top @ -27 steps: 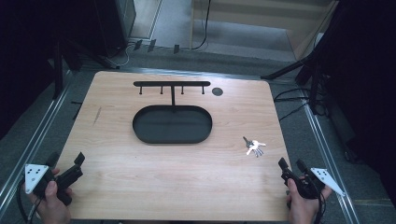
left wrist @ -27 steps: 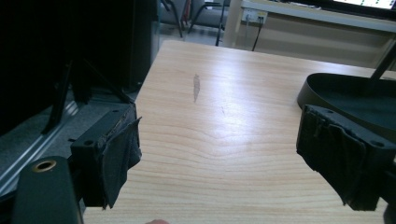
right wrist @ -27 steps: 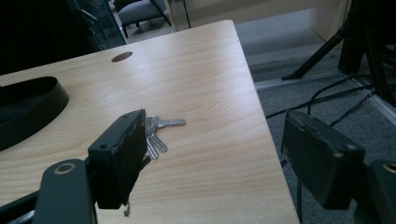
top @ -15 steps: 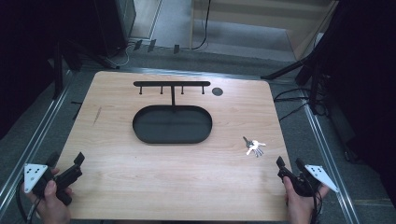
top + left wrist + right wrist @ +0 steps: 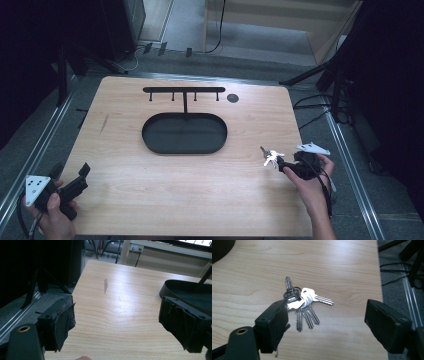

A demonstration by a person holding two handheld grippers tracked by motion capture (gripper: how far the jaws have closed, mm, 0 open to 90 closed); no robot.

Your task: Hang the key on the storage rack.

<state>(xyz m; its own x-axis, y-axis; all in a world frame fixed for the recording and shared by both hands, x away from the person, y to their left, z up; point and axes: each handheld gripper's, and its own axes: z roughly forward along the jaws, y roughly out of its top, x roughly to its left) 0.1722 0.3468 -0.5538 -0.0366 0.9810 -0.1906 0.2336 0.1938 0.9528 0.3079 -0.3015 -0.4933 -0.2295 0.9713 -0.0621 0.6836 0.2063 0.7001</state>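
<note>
Right tongs (image 5: 325,322) spread, jaws just short of the key bunch (image 5: 302,302) lying on the worktop (image 5: 150,200) near its right edge; left tongs (image 5: 117,322) spread over bare wood at near left

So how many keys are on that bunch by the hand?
5, as far as I can tell, on the bunch of keys: one points up, one points right, three fan downward. The left black jaw covers part of the bunch, so another may be hidden.
</note>
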